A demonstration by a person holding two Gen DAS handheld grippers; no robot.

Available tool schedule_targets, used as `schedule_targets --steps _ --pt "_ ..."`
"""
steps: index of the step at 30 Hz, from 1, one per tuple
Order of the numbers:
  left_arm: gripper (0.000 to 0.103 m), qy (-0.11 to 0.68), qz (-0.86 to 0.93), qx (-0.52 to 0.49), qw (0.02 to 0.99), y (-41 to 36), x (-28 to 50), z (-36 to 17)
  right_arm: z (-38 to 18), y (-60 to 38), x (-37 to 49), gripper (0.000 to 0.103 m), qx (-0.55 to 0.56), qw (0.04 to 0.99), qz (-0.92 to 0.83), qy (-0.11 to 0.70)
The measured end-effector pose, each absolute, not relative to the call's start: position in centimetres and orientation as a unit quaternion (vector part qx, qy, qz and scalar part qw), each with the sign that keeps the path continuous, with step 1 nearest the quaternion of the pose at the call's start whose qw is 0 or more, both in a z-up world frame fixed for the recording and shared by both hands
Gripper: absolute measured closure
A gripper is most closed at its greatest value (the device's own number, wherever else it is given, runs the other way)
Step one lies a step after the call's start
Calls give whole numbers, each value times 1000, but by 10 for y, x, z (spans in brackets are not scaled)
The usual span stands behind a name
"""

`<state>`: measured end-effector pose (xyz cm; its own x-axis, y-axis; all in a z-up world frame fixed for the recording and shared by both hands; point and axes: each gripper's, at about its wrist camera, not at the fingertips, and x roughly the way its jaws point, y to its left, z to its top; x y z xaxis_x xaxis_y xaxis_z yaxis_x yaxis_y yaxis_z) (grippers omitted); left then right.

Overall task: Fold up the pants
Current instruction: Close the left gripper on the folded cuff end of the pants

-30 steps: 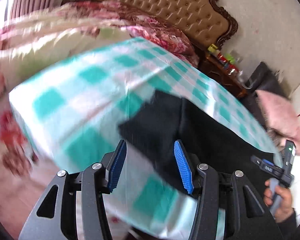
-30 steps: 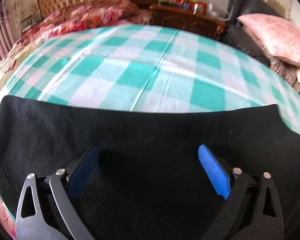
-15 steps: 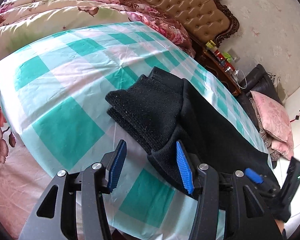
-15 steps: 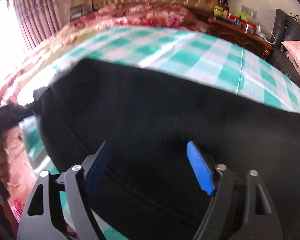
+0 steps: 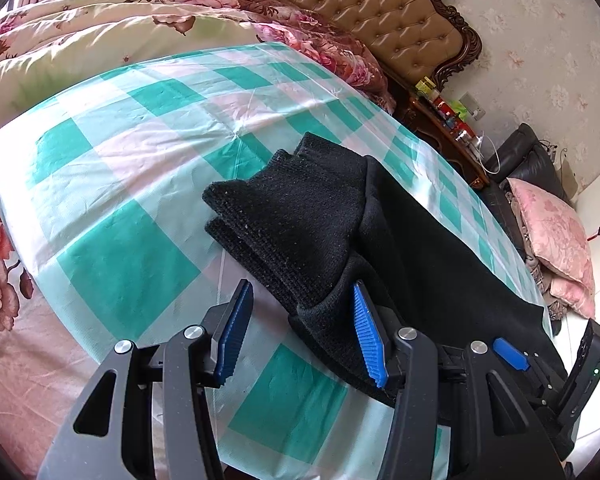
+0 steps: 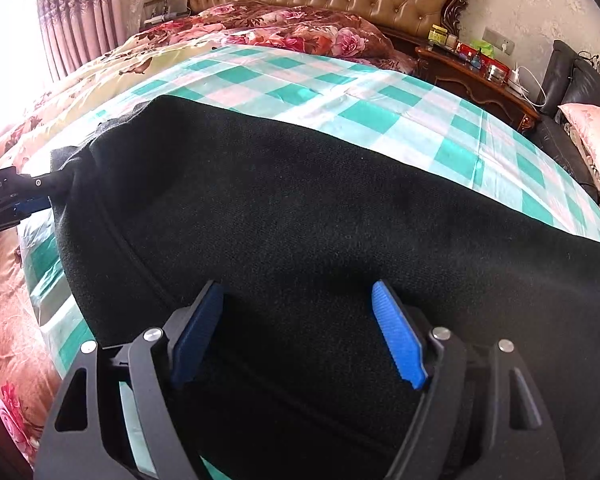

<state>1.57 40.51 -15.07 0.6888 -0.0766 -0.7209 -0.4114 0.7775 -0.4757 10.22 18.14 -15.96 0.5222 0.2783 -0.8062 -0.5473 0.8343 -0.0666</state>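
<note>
On checked sheet (image 5: 112,264), black pants (image 5: 312,216) between left gripper (image 5: 300,332) fingers

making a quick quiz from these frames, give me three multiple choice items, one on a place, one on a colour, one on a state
1. Where do the pants lie?
A. on the checked cloth
B. on the wooden nightstand
C. on the pink pillow

2. What colour are the pants?
A. teal
B. black
C. pink

3. How does the left gripper stand?
A. shut on the cuffs
B. shut on the cloth
C. open, gripping nothing

Answers:
1. A, teal-and-white checks show all round the fabric.
2. B, the whole garment is black in both views.
3. C, its blue pads stand apart, with the cuff end lying ahead of them.
</note>
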Motion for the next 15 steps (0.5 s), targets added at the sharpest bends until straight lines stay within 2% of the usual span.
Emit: schedule_targets --steps 15 --pt "53 357 55 -426 830 425 35 -163 -160 181 102 26 -158 857 241 427"
